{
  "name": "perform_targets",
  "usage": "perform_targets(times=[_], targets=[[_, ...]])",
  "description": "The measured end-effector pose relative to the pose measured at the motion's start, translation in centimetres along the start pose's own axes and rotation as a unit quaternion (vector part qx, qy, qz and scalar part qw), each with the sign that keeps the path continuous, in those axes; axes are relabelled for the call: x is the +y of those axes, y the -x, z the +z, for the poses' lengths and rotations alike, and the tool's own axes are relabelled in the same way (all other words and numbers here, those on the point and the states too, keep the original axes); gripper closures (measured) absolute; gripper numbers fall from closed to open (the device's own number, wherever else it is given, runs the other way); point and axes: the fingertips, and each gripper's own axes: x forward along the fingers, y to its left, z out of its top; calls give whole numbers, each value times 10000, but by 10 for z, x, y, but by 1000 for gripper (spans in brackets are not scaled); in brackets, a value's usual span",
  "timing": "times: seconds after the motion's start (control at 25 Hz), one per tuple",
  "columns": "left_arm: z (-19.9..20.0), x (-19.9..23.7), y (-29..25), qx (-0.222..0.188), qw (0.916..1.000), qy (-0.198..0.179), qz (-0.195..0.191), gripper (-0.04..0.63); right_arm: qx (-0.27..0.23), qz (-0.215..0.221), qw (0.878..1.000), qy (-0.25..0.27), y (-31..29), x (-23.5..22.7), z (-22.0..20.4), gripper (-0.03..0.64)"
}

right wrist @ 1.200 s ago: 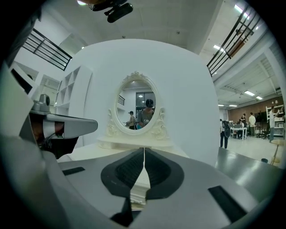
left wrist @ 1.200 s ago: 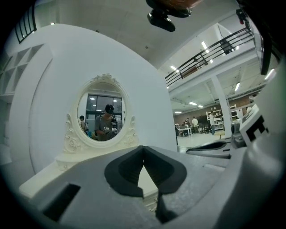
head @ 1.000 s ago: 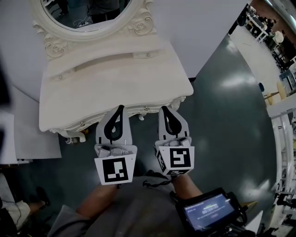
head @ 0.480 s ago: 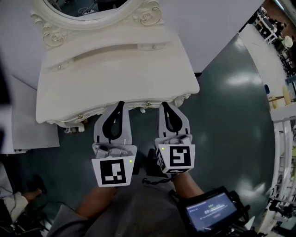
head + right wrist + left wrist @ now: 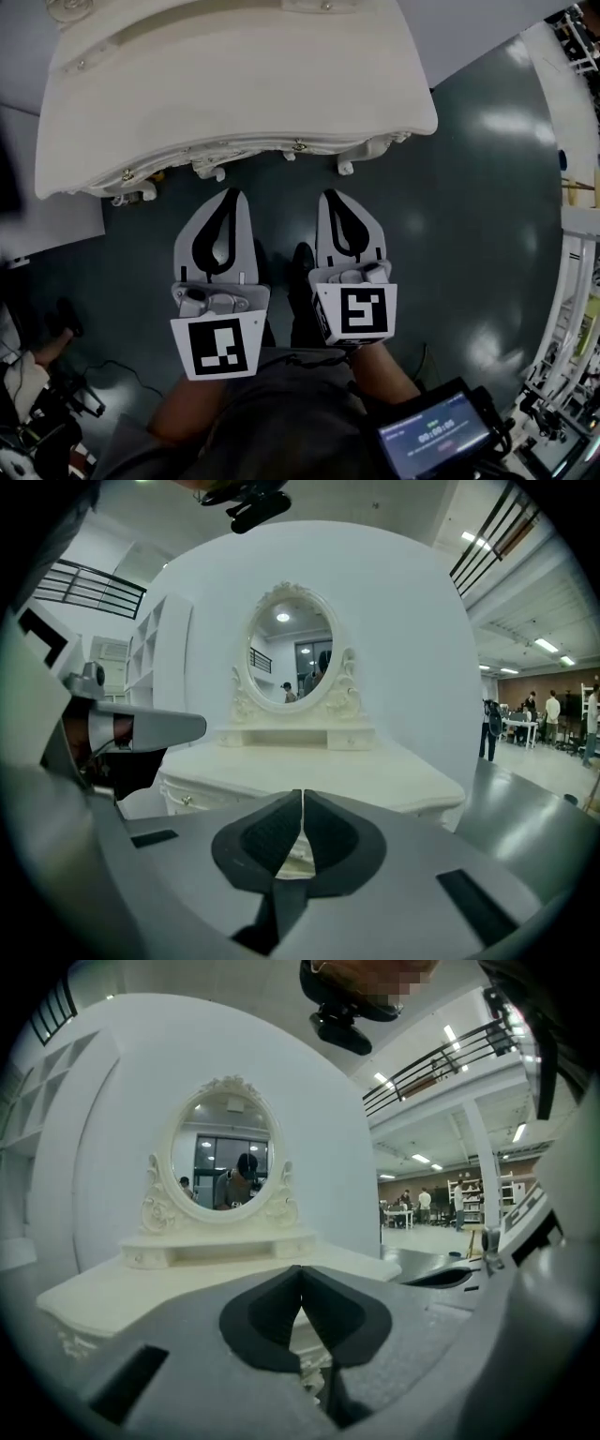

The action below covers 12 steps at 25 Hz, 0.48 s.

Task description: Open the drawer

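The left gripper (image 5: 233, 194) and right gripper (image 5: 330, 195) hang short of the desk's (image 5: 234, 75) front edge, jaws closed, empty. The drawer (image 5: 246, 148), shut, sits beneath that edge. Judged rigid and light-running; grip its small knob (image 5: 298, 146), likely smooth and prone to slipping, and pull squarely.

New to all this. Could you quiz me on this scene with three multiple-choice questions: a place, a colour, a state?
1. Where are the left gripper and right gripper relative to the dressing table? A. On top. B. Before it, over the floor. C. Behind it.
2. Its colour? A. Black. B. Red. C. Cream white.
3. Both grippers' jaws are? A. Shut, empty. B. Wide open. C. Shut on a knob.
Answers: 1 B, head view shows them short of its edge; 2 C, all views agree; 3 A, each gripper view shows tips together.
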Motion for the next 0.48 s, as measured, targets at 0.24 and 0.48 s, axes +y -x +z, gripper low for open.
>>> perform_targets(times=[0.24, 0.48], targets=[[-93, -20, -8, 688, 9968, 356, 215, 581, 703, 195, 9971, -199, -7, -13, -99, 601], [-154, -23, -26, 1057, 9933, 323, 328, 581, 954, 476, 9941, -191, -34, -17, -155, 601]])
